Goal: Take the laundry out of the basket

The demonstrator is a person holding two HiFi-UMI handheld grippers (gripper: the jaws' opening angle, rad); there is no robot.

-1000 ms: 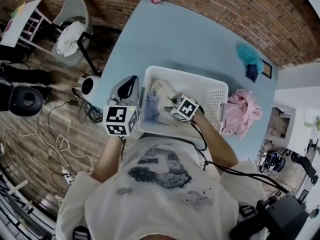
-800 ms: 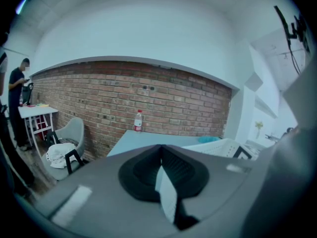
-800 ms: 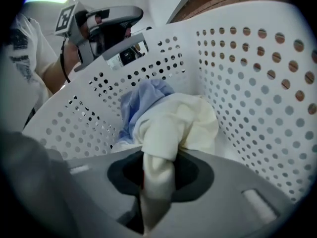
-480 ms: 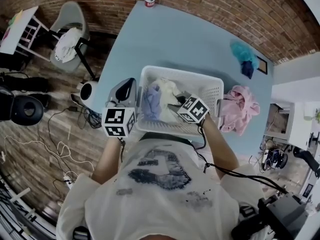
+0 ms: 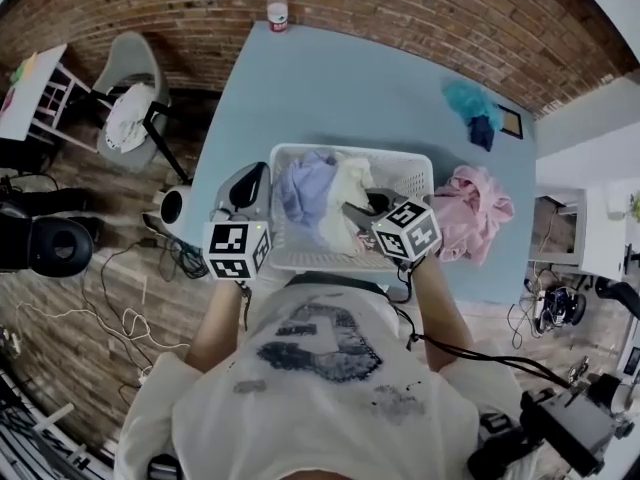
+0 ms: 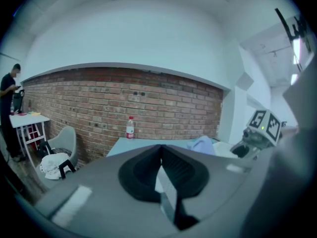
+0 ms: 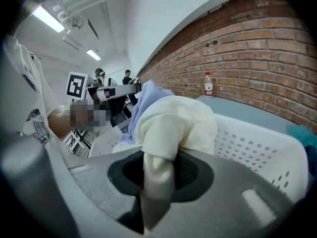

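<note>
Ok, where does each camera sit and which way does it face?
Head view: on the person's head, looking down at the basket on the table; torso, forearms, left gripper, right gripper show.
Left gripper view: on that gripper, facing the brick wall; its shut jaws show.
Right gripper view: on that gripper, facing the basket; jaws clamp the cream garment.
Shared: all three show the bottle.

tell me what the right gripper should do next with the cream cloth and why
Probably carry it rightward over the basket rim toward the pink pile: the right gripper is clamped on the cream cloth, which hangs above the basket.
</note>
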